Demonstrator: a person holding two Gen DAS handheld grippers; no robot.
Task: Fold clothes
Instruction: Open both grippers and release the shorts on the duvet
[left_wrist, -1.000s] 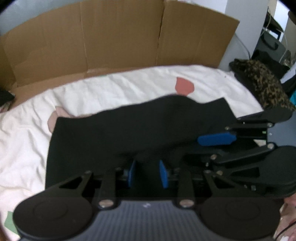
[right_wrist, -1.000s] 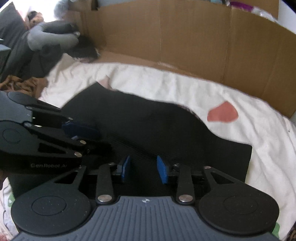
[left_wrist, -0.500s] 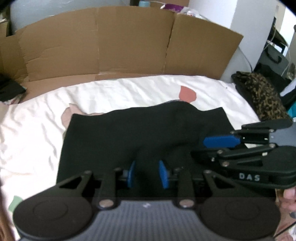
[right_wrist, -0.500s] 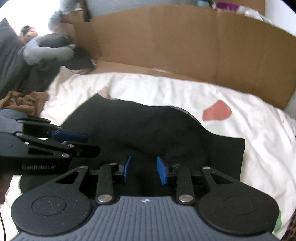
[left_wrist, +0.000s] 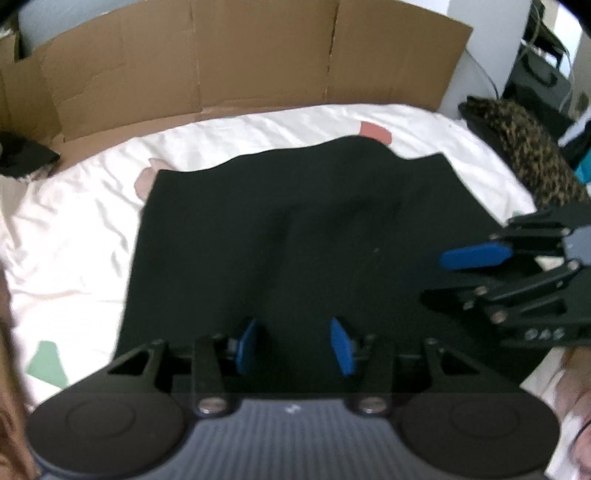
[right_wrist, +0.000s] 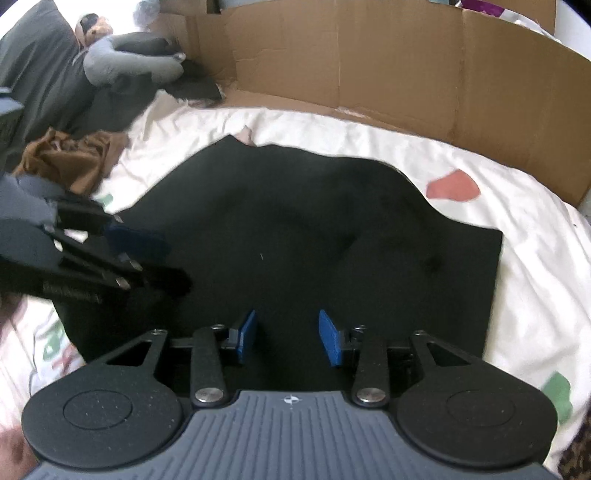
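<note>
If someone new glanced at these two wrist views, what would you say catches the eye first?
The black garment dominates, spread across the middle of the white sheet. Both the left gripper and the right gripper hover over its near edge with blue pads apart, holding nothing. Behind it, a brown cardboard wall lines the far side of the bed.

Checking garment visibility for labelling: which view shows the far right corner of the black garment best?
The right wrist view: the black fabric garment shows its square right corner lying flat on the white bedsheet, unobstructed. In the left wrist view the right tool overlaps that side of the garment, and the image is blurrier.
</note>
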